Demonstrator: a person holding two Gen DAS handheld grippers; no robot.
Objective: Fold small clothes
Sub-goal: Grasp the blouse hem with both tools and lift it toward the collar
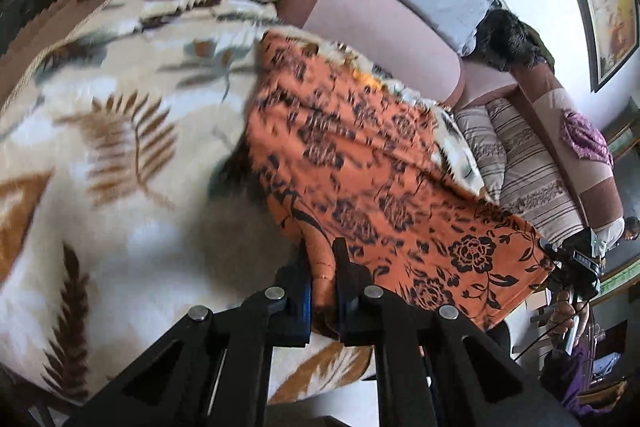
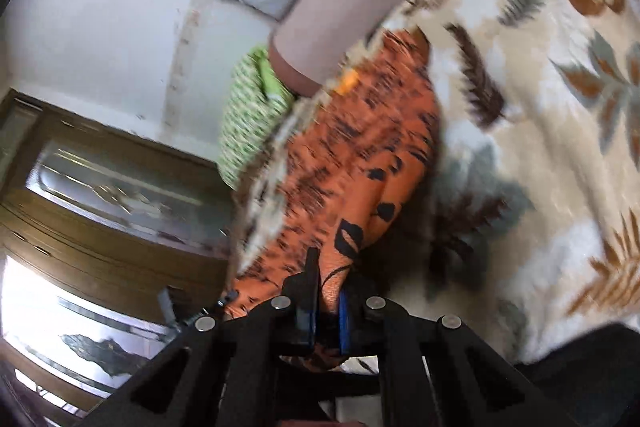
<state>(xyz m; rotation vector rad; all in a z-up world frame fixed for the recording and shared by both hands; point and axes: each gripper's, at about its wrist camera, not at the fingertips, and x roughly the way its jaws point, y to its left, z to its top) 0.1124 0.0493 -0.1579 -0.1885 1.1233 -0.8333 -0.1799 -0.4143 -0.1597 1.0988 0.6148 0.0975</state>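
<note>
1. The left tool and right tool are each clamped on an edge of the orange cloth, probably so one side can be carried over for a fold.
2. The cloth stretches away from both tools across the leaf-patterned blanket, its far end lying near the sofa back.

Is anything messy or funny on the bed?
Nothing looks broken or spilled. The orange flowered cloth lies slanted across the leaf blanket, pinched at two corners by the left gripper and right gripper.
</note>
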